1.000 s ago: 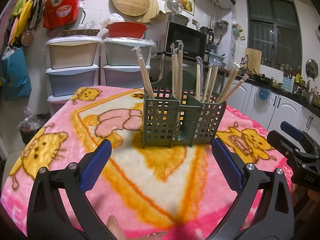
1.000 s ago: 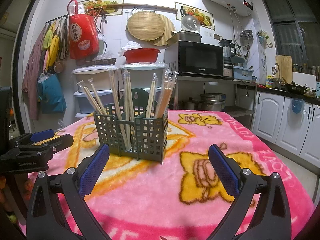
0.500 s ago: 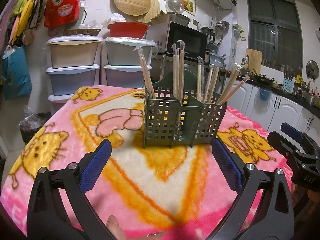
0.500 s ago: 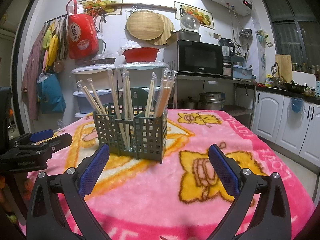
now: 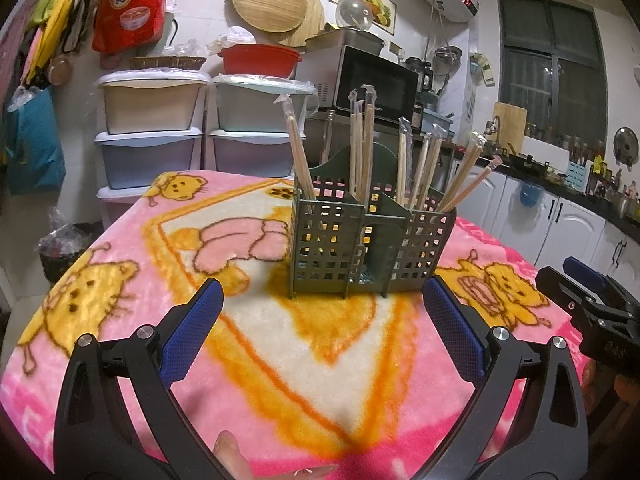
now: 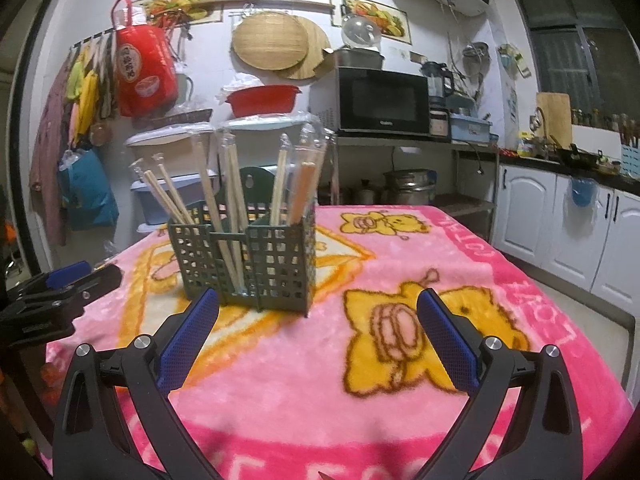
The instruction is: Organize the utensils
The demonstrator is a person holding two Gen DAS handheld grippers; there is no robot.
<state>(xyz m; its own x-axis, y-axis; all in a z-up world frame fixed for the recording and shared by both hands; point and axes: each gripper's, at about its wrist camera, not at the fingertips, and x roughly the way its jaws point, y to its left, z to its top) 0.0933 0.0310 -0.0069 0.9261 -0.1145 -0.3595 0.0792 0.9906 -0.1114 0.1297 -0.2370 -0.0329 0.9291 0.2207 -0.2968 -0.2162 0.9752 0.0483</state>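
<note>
The caddy (image 5: 370, 240) stands upright on the blanket (image 5: 280, 352), at frame centre in the left view and left of centre in the right view. Wrapped chopsticks (image 5: 362, 140) stand in its compartments; none lie loose. The left gripper (image 5: 322, 332) and right gripper (image 6: 318, 334) both gape wide and hold nothing. Over the last second the caddy sits slightly nearer in both views; nothing else has shifted. Judgement: sorting is probably complete or paused.

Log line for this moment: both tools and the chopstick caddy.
left tool: open, empty | right tool: open, empty | wrapped chopsticks: upright in green caddy | caddy: on pink blanket, untouched
</note>
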